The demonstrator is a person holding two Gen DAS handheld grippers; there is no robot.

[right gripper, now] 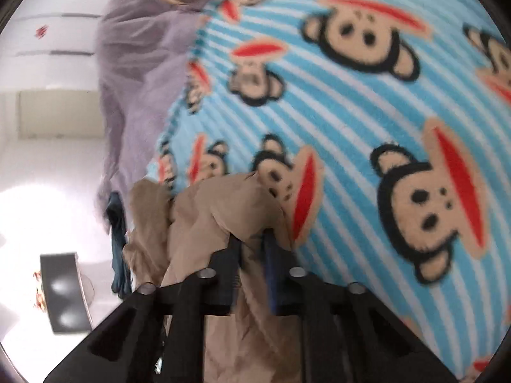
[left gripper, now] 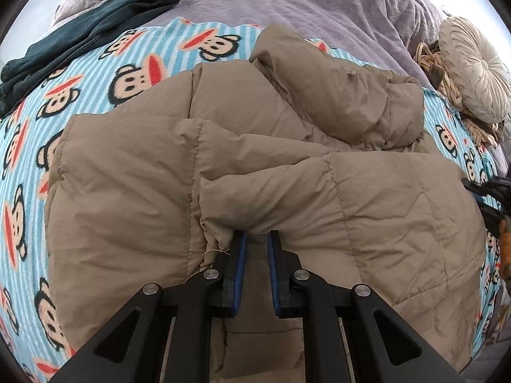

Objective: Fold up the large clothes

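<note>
A large tan puffer jacket [left gripper: 255, 166] lies spread on a blue striped monkey-print blanket [left gripper: 28, 146], with one part folded over the rest. My left gripper [left gripper: 257, 239] is shut on the jacket's near edge, with fabric pinched between its blue pads. My right gripper [right gripper: 252, 239] is shut on another tan jacket edge [right gripper: 220, 210] and holds it above the blanket [right gripper: 367, 102]. The right gripper also shows at the right edge of the left wrist view [left gripper: 488, 198].
A dark teal garment [left gripper: 86, 35] lies at the blanket's far left. A purple bedcover [left gripper: 303, 3] lies behind. A beige round cushion [left gripper: 472, 67] sits at the far right. White floor and a dark box [right gripper: 67, 290] show beside the bed.
</note>
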